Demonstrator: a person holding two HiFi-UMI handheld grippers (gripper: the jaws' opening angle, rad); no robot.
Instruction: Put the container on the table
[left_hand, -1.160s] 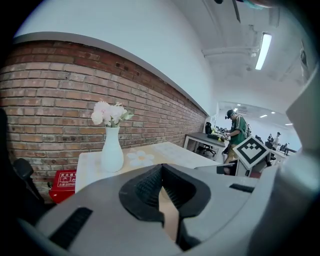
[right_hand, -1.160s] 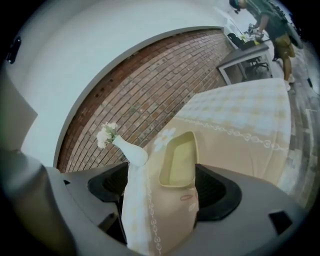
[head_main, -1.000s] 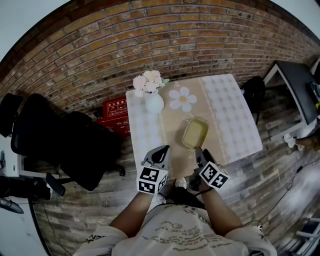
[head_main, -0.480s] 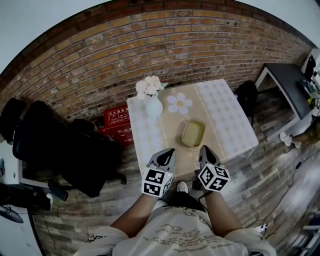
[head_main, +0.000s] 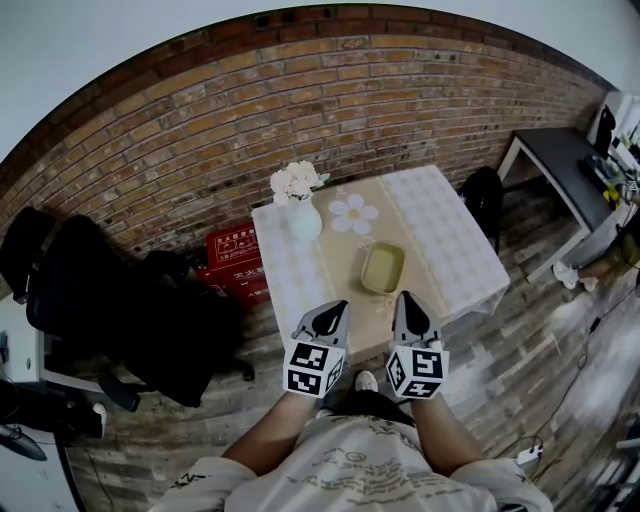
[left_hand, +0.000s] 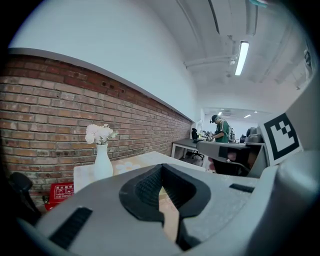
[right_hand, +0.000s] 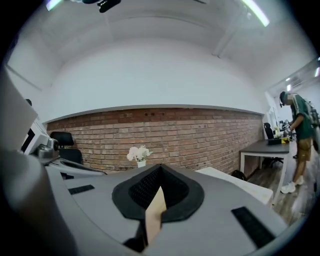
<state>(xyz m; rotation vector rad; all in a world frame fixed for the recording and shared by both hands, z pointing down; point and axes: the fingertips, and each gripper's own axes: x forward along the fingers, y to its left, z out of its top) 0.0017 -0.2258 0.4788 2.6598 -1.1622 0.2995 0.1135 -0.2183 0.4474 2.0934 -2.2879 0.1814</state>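
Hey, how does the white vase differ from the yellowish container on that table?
The vase is white, tall and upright; the container is pale yellow-green, low and rectangular with rounded corners. The vase holds pale flowers; the container looks empty. The vase stands at a far corner of the table, by the brick wall; the container sits nearer the person, on the tan runner. Both rest on the table.

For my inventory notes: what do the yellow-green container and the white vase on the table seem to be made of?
Container: probably plastic, matte pale yellow-green, one even colour with rounded corners. Vase: perhaps ceramic, smooth opaque white; too small to be sure.
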